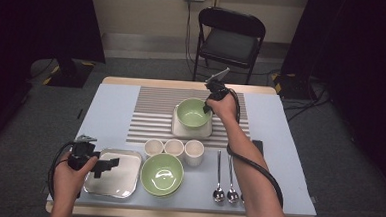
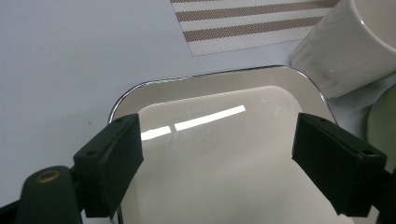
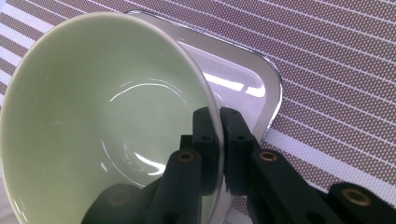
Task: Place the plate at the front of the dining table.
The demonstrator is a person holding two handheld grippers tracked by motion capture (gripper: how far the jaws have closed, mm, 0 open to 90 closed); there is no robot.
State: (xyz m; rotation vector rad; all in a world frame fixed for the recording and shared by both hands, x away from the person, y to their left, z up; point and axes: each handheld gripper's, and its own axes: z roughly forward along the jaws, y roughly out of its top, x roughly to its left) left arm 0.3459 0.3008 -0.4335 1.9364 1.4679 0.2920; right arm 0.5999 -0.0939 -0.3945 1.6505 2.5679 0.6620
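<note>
My right gripper [image 1: 207, 107] [image 3: 219, 126] is shut on the rim of a green bowl [image 1: 193, 112] [image 3: 93, 121], one jaw inside the wall and one outside. That bowl stands on a shiny square tray [image 1: 180, 130] [image 3: 259, 81] on the striped placemat [image 1: 150, 114] [image 3: 336, 70]. My left gripper [image 1: 109, 164] [image 2: 231, 158] is open at the near left, its jaws spread over an empty steel tray [image 1: 117, 182] [image 2: 215, 158]. A second green bowl [image 1: 162, 174] [image 2: 385, 123] sits just right of that tray.
Three white cups [image 1: 174, 148] stand in a row behind the near bowl; one cup [image 2: 348, 44] shows by the tray's corner. Two spoons [image 1: 225, 178] lie at the near right. A black chair [image 1: 229, 38] stands beyond the table's far edge.
</note>
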